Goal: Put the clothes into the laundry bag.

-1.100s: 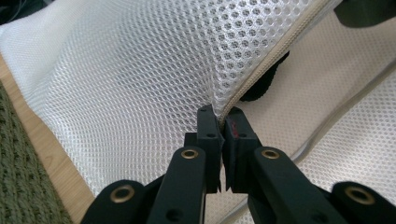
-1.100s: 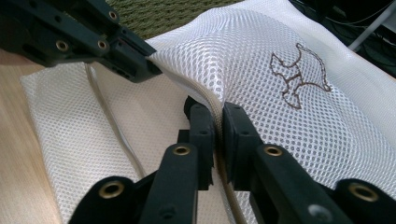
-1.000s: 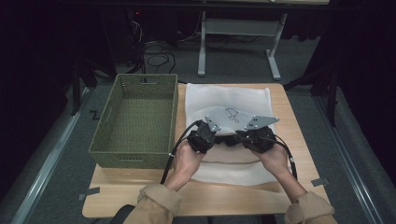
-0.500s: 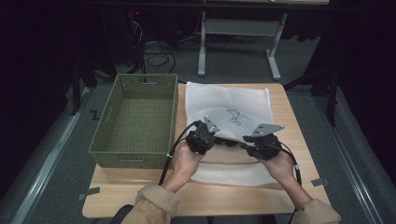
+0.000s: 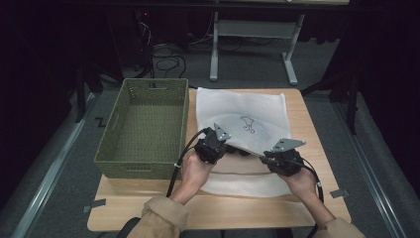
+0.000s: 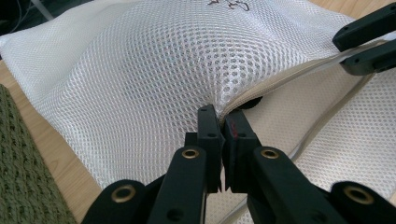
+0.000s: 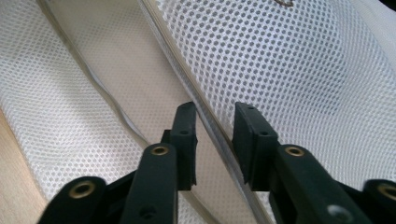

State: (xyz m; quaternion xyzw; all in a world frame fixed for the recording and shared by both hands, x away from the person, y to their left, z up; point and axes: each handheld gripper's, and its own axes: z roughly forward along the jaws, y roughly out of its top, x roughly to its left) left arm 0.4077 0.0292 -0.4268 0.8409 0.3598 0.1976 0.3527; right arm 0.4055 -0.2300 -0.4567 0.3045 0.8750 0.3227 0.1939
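Observation:
A white mesh bag point(image 5: 242, 106) lies flat on the wooden table point(image 5: 233, 208), its open mouth toward the person. My left gripper point(image 5: 227, 147) is shut on the upper edge of that mouth and holds it lifted; in the left gripper view the mesh bag point(image 6: 154, 79) bunches into the closed left gripper point(image 6: 223, 116). My right gripper point(image 5: 266, 154) sits farther right along the same edge. In the right gripper view the right gripper point(image 7: 215, 112) straddles the bag's corded rim point(image 7: 205, 116) with a gap on each side; its jaws have just been closing.
An empty green woven basket point(image 5: 138, 168) stands on the table's left half, beside the bag. The table's front strip is bare wood. Beyond the table are a grey floor, cables and a white table frame point(image 5: 252, 29).
My right gripper has slid right and down along the bag's lifted edge, away from the left gripper. The left gripper has kept its hold and place.

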